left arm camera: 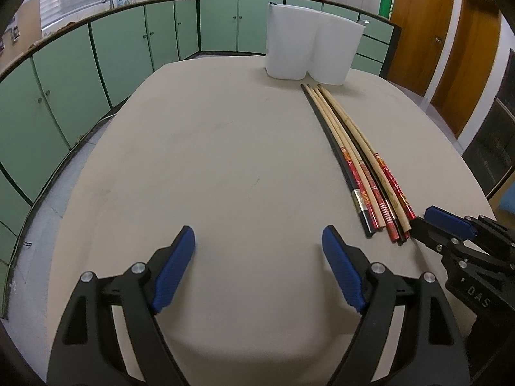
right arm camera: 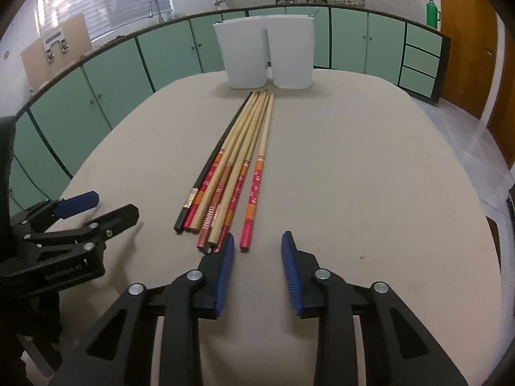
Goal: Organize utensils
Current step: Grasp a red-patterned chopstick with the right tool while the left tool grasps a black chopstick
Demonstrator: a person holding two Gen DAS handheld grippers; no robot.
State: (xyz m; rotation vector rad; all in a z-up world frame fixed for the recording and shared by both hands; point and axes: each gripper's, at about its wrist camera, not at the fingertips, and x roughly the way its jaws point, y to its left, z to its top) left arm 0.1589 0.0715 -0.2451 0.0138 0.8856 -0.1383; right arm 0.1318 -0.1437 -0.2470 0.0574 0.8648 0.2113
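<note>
Several chopsticks [right arm camera: 236,164], bamboo with red ends plus a black one, lie side by side on the beige table [right arm camera: 354,177], tips pointing at a white two-compartment holder [right arm camera: 265,54]. They also show in the left wrist view [left arm camera: 357,157], as does the holder [left arm camera: 309,45]. My right gripper [right arm camera: 257,241] is open and empty, just behind the chopsticks' red ends, its left pad [right arm camera: 225,270] beside them. My left gripper [left arm camera: 259,236] is open and empty over bare table left of the chopsticks.
Green cabinets [left arm camera: 128,48] with a counter and sink curve around the table's far and left sides. Wooden doors [left arm camera: 431,32] stand at the right. The right gripper shows at the right edge of the left wrist view [left arm camera: 450,225]; the left gripper shows at the left of the right wrist view [right arm camera: 80,212].
</note>
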